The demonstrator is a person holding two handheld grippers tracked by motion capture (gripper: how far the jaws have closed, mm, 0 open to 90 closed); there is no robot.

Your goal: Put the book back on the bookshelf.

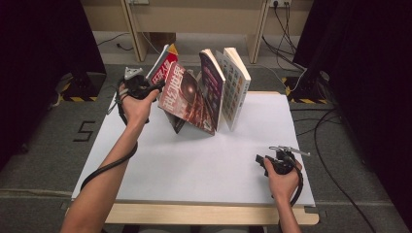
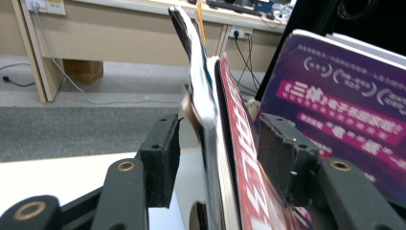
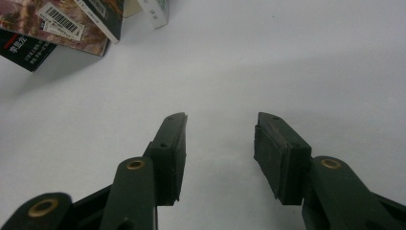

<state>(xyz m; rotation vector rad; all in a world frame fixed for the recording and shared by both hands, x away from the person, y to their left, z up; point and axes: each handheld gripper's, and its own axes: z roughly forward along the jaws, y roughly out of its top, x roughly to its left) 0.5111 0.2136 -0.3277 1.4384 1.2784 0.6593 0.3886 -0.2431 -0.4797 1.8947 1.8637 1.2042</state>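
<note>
- Right tongs [image 1: 261,160], matte black with ridged pads, rest low over the bare white worktop [image 1: 204,165] at its near right, jaws apart with nothing between them.
- The right gripper view looks past those jaws over the smooth sheet to the books' bottom corners, one with a white barcode label [image 3: 61,21].
- Left tongs [image 1: 159,86], at the far left, stand apart around the thin edge of a glossy red magazine [image 1: 165,68]; the left gripper view shows its limp pages [image 2: 210,124] between the pads, a clear gap on the left, while contact on the right cannot be told.
- Four soft-covered volumes lean in a row at the worktop's far edge: the magazine, a brown-red one [image 1: 187,99], a purple book [image 1: 212,85], a pale one [image 1: 234,85].
- The high view shows beige furniture and cables on the floor beyond.
</note>
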